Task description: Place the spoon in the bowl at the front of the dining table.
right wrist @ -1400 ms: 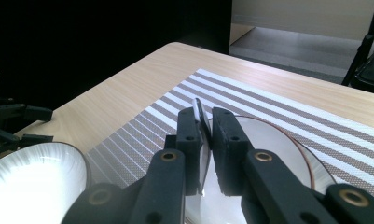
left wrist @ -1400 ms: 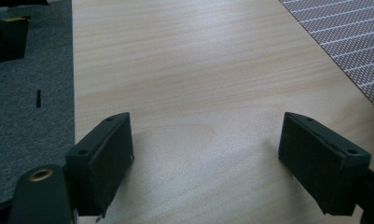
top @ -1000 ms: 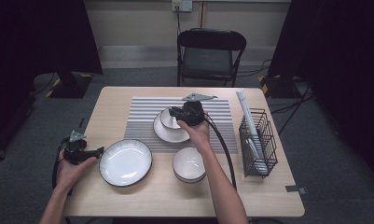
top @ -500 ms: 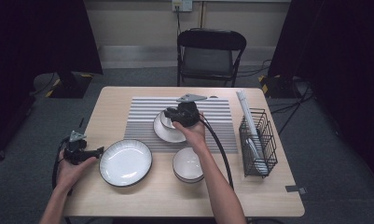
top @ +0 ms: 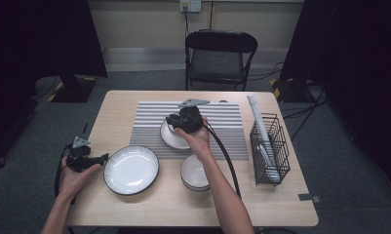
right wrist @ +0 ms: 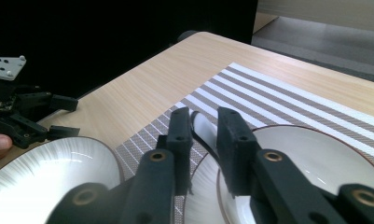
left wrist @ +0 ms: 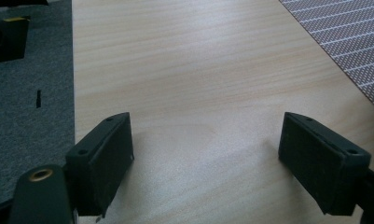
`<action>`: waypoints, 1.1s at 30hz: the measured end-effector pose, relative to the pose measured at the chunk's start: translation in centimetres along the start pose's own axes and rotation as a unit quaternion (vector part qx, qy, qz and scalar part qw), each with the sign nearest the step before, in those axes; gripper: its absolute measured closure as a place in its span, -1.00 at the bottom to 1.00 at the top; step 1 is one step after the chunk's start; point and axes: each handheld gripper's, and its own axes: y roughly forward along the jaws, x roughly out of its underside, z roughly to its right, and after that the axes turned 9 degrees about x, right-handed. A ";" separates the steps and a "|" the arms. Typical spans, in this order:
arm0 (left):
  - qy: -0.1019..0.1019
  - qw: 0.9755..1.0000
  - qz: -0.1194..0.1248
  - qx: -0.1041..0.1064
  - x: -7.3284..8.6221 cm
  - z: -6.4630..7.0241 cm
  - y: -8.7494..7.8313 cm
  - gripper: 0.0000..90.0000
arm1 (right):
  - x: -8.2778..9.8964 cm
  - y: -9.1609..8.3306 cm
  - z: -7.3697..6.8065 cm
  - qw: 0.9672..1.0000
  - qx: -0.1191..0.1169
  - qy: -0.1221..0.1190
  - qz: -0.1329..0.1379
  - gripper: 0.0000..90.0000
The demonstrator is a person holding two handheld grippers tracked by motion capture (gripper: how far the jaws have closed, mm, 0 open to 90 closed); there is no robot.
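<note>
Right gripper [right wrist: 204,122] astride shifted plate [right wrist: 315,158] rim

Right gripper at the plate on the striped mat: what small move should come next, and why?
Probably widen the jaws a little more, then draw back off the rim. The right gripper has just been opening its jaws with the small plate rim between them, and the plate appears to rest on the striped mat.
</note>
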 end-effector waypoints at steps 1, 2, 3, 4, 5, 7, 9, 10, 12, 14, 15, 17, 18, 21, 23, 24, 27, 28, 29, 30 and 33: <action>0.000 1.000 0.000 0.000 0.0 0.0 0.0 -0.61 | 0.0 0.0 0.0 1.000 0.000 0.000 0.000 0.70; 0.000 1.000 0.000 0.000 0.0 0.0 0.0 -0.61 | 0.0 0.1 -0.1 1.000 -0.002 0.001 -0.001 0.70; 0.000 1.000 0.000 0.000 0.0 0.0 0.0 -0.61 | -0.1 0.4 -0.2 1.000 -0.002 0.001 -0.002 0.69; 0.000 1.000 0.000 0.000 0.0 0.0 0.0 -0.61 | -0.1 0.4 -0.2 1.000 -0.002 0.001 -0.002 0.69; 0.000 1.000 0.000 0.000 0.0 0.0 0.0 -0.61 | -0.1 0.5 -0.3 1.000 -0.003 0.000 -0.004 0.69; 0.000 1.000 0.000 0.000 0.0 0.0 0.0 -0.61 | -0.2 0.8 -0.6 1.000 -0.002 -0.005 -0.009 0.69; 0.000 1.000 0.000 0.000 0.0 0.0 0.0 -0.61 | -0.2 1.0 -0.7 1.000 -0.002 -0.008 -0.011 0.68; 0.000 1.000 0.000 0.000 0.0 0.0 0.0 -0.61 | -0.3 1.1 -0.8 1.000 -0.003 -0.007 -0.012 0.68; 0.000 1.000 0.000 0.000 0.0 0.0 0.0 -0.61 | -0.2 1.2 -0.8 1.000 -0.004 -0.005 -0.013 0.67; 0.000 1.000 0.000 0.000 0.0 0.0 0.0 -0.61 | -0.1 1.5 -1.0 1.000 -0.007 -0.009 -0.019 0.66; 0.000 1.000 0.000 0.000 0.0 0.0 0.0 -0.61 | -0.1 1.5 -1.0 1.000 -0.007 -0.009 -0.019 0.66; 0.000 1.000 0.000 0.000 0.0 0.0 0.0 -0.61 | -0.1 1.6 -1.1 1.000 -0.007 -0.009 -0.024 0.66; 0.000 1.000 0.000 0.000 0.0 0.0 0.0 -0.61 | -0.1 1.7 -1.2 1.000 -0.007 -0.010 -0.024 0.66; 0.000 1.000 0.000 0.000 0.0 0.0 0.0 -0.62 | -0.1 1.8 -1.3 1.000 -0.008 -0.013 -0.027 0.65; 0.000 1.000 0.000 0.000 0.0 0.0 0.0 -0.61 | -0.1 1.9 -1.3 1.000 -0.004 -0.013 -0.028 0.65; 0.000 1.000 0.000 0.000 0.0 0.0 0.0 -0.61 | -0.1 2.0 -1.3 0.999 -0.004 -0.015 -0.033 0.64; 0.000 1.000 0.000 0.000 0.0 0.0 0.0 -0.61 | 0.0 2.2 -1.3 0.999 -0.002 -0.018 -0.037 0.64; 0.000 1.000 0.000 0.000 0.0 0.0 0.0 -0.62 | 0.1 2.4 -1.4 0.999 -0.001 -0.019 -0.043 0.64; 0.000 1.000 0.000 0.000 0.0 0.0 0.0 -0.61 | 0.2 2.5 -1.4 0.999 -0.001 -0.018 -0.045 0.65; 0.000 1.000 0.000 0.000 0.0 0.0 0.0 -0.62 | 0.2 2.6 -1.4 0.999 0.001 -0.019 -0.046 0.65; 0.000 1.000 0.000 0.000 0.0 0.0 0.0 -0.61 | 0.2 2.8 -1.3 0.999 0.005 -0.018 -0.049 0.63</action>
